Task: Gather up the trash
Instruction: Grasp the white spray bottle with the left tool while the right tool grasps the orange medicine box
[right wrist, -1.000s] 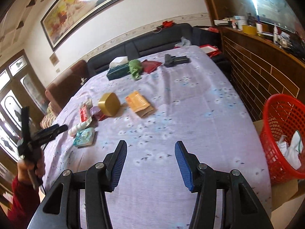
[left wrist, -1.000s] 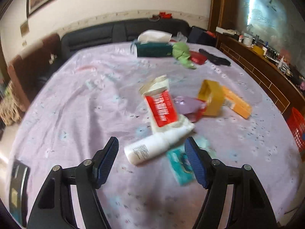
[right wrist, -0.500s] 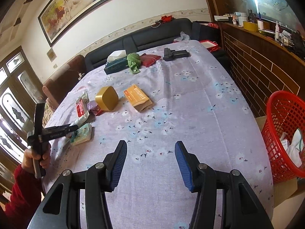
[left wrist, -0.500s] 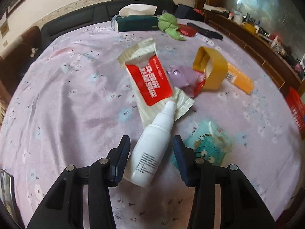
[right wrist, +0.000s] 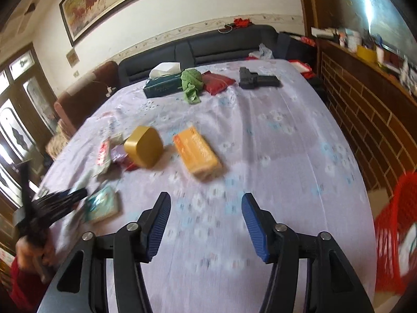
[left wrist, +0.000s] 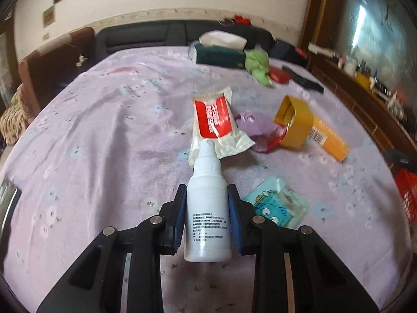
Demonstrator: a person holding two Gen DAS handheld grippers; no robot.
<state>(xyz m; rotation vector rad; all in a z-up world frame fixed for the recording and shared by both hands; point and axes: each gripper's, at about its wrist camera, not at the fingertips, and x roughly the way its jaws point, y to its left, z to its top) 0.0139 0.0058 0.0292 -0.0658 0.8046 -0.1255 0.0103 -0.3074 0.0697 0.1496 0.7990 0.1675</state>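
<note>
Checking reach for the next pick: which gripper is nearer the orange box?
Right. The right gripper hangs open just short of the orange box, nearly in line with it. The left gripper, shut on the white bottle, sits farther off across the table.

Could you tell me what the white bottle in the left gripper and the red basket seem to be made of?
White spray bottle: likely smooth, opaque plastic with a soft sheen and printed text. Red basket: probably moulded plastic, given its open lattice wall, though blurred.
</note>
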